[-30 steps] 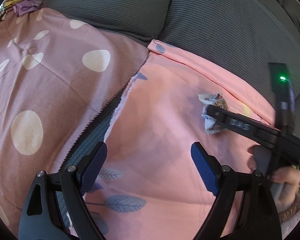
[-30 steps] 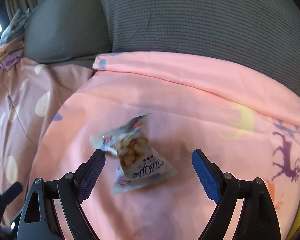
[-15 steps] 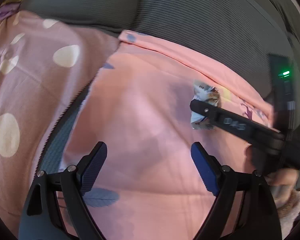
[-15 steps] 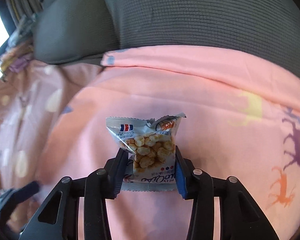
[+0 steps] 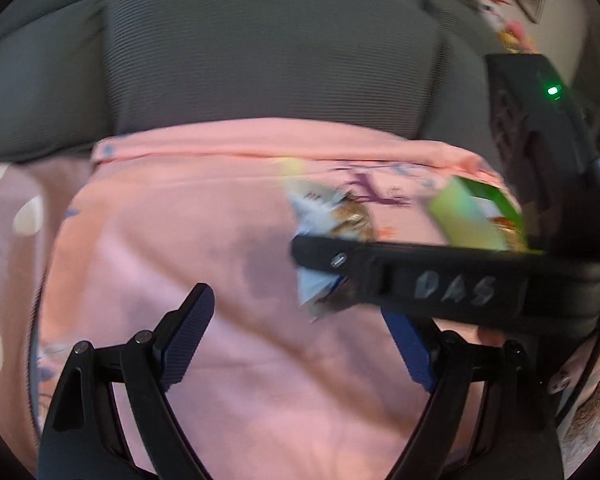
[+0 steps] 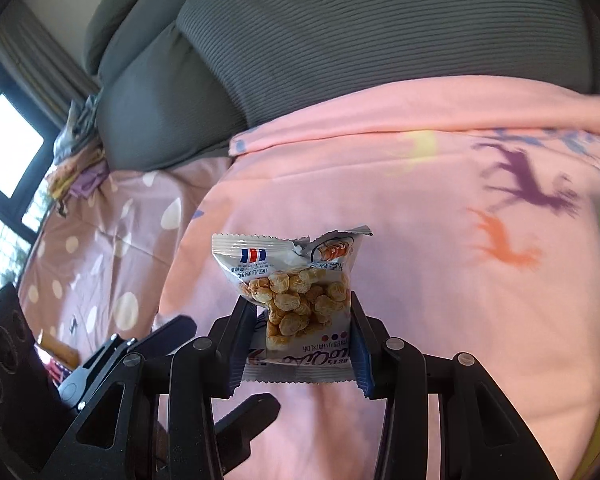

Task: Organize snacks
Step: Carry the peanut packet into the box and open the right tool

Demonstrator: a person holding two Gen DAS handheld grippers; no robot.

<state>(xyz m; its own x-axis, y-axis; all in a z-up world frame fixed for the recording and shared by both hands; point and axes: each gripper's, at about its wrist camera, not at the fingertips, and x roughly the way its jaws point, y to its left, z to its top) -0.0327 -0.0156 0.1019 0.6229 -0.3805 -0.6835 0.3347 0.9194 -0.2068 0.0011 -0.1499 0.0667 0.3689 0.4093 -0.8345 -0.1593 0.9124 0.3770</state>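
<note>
The right gripper (image 6: 302, 340) points down over the pink blanket (image 6: 440, 320), its pads clamping the snack packet (image 6: 296, 292) above the blanket's middle. The left gripper (image 5: 300, 344) hangs beside it, jaws wide and empty.

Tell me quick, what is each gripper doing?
Left gripper: open, holding nothing.
Right gripper: shut on the snack bag.

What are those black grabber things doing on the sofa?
A person is tidying snacks with a grabber in each hand. The right gripper is squeezed shut on a small snack packet, held above the pink blanket. The left gripper is open and holds nothing. A green box sits at the blanket's far right.
</note>
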